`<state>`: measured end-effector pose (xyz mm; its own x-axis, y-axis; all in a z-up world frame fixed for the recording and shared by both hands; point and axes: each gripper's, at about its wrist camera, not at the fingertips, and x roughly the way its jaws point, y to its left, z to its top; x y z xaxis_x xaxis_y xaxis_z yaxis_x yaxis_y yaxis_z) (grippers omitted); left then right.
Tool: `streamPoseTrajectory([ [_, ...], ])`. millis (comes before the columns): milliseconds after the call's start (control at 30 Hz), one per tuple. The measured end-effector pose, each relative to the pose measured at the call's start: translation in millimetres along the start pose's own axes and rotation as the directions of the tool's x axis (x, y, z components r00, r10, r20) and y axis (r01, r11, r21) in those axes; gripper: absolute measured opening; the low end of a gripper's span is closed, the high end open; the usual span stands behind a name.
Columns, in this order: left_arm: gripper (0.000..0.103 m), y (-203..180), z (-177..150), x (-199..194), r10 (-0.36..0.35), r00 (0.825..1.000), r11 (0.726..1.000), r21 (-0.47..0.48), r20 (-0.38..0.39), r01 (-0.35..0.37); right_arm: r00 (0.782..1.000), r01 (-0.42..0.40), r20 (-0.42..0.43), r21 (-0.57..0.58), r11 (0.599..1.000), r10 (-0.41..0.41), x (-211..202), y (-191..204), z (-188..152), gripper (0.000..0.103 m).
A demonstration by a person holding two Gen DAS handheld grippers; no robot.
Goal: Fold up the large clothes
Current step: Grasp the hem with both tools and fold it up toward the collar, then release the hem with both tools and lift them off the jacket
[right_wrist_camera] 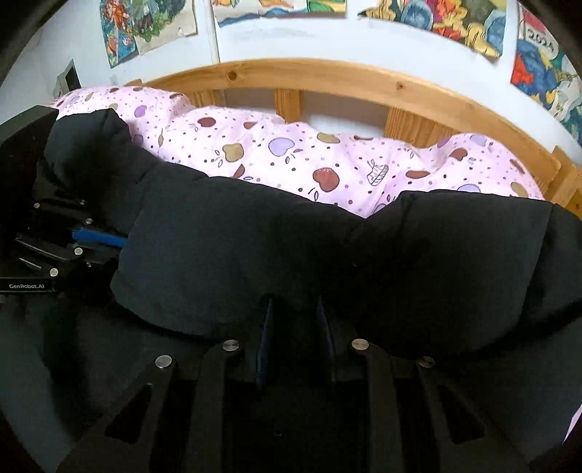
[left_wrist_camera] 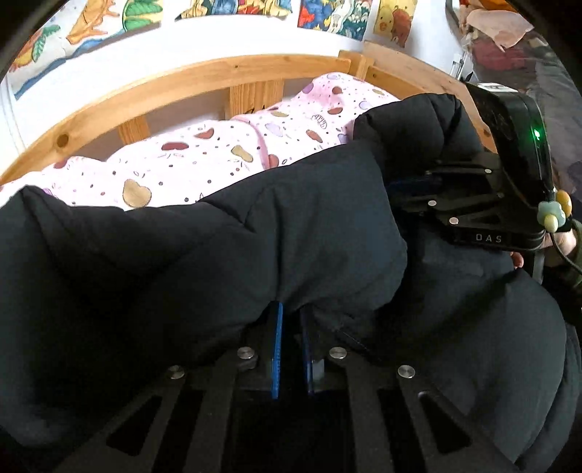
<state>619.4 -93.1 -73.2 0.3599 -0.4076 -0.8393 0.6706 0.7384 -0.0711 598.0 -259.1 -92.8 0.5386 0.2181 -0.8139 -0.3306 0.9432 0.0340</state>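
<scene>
A large black padded jacket [left_wrist_camera: 218,247] lies on the bed and fills the lower half of both views [right_wrist_camera: 327,254]. My left gripper [left_wrist_camera: 291,316] is shut on a thick fold of the jacket; its blue fingers [left_wrist_camera: 277,349] stand close together and their tips are hidden under the fabric. My right gripper [right_wrist_camera: 294,309] is shut on another fold of the same jacket, its tips also hidden. The right gripper shows at the right of the left wrist view [left_wrist_camera: 411,185], the left gripper at the left of the right wrist view [right_wrist_camera: 109,236], both buried in the jacket.
A pink quilt with a fruit print [left_wrist_camera: 203,160] [right_wrist_camera: 291,156] lies behind the jacket. A wooden bed rail [left_wrist_camera: 182,83] [right_wrist_camera: 363,83] curves along the far side. Colourful posters [right_wrist_camera: 436,18] hang on the white wall above.
</scene>
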Motion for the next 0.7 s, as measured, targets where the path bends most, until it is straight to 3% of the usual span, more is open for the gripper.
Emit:
streamPoseTrajectory([
  [100,0.011,-11,-3,-20,0.046,0.997,0.998,0.031,0.062,-0.048,0.998,0.022,0.060,-0.021,1.000,-0.021,-18,4,-3,0.023],
  [200,0.016,-25,-4,-42,0.141,0.981,0.988,0.051,0.130,-0.149,0.991,0.049,0.126,-0.030,0.998,-0.045,-47,9,-4,0.041],
  [233,0.024,-32,-4,-51,0.192,0.969,0.977,0.059,0.158,-0.203,0.989,0.057,0.135,-0.028,0.998,-0.053,-52,11,-5,0.047],
  [300,0.038,-38,-6,-66,0.255,0.944,0.962,0.046,0.209,-0.270,0.984,0.099,0.154,-0.024,0.995,-0.094,-70,18,-7,0.047],
  [367,0.072,-39,-6,-84,0.276,0.925,0.959,-0.007,0.261,-0.284,0.979,0.131,0.162,-0.027,0.991,-0.125,-78,21,-6,0.048],
  [400,0.077,-39,-7,-94,0.285,0.914,0.957,-0.040,0.289,-0.286,0.975,0.145,0.172,-0.030,0.989,-0.138,-86,23,-6,0.048],
  [467,0.081,-37,-11,-114,0.293,0.896,0.956,-0.090,0.335,-0.279,0.968,0.168,0.196,-0.025,0.986,-0.160,-105,24,-7,0.056],
  [700,0.093,-56,-16,-162,0.320,0.868,0.947,-0.167,0.380,-0.276,0.942,0.184,0.281,0.017,0.983,-0.181,-161,33,-5,0.076],
])
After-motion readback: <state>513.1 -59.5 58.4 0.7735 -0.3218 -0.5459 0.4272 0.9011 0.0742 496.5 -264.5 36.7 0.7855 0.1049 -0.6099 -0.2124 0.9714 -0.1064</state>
